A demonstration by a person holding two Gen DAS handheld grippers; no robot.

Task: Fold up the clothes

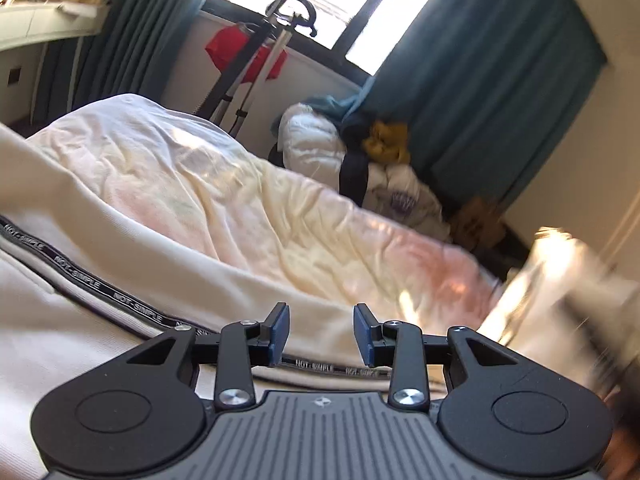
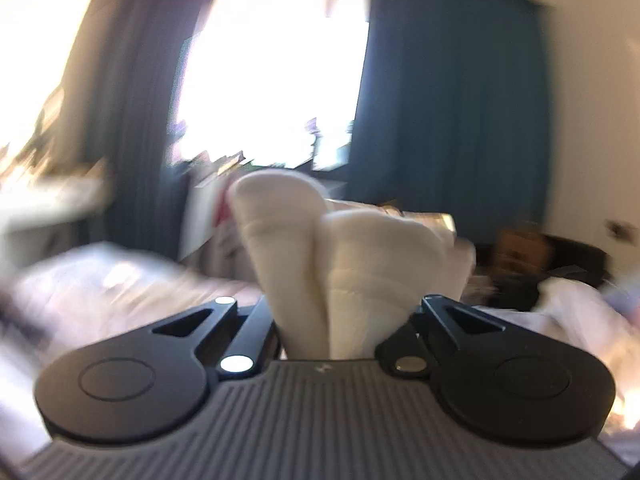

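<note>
Left wrist view first: the left tongs [image 1: 321,334] stand apart with nothing between their blue pads, hovering low over a cream knit garment with a black woven tape lettered NOT-SIMPLE [image 1: 92,280], which lies spread and slack on the bed. Beyond it, a rumpled pale quilt of soft yellow and pink cotton [image 1: 224,184] covers the mattress, and a heap of puffy white and dark jackets [image 1: 360,160] sits against the teal pleated curtain [image 1: 480,80]. At the far right edge a bright, blurred lump of pale cloth [image 1: 560,280] is lifted above the quilt; it may be the part that the other hand carries. Right wrist view, badly smeared by motion: the right tongs [image 2: 344,320] are clamped on a thick bunch of the same cream fabric [image 2: 340,252], gathered into two rounded, ribbed lobes that stand up between the jaws. By my reading the fold is in its early or middle part: one portion is picked up and travelling, the remainder lies unfolded, and smoothing, squaring and the closing folds remain.
</note>
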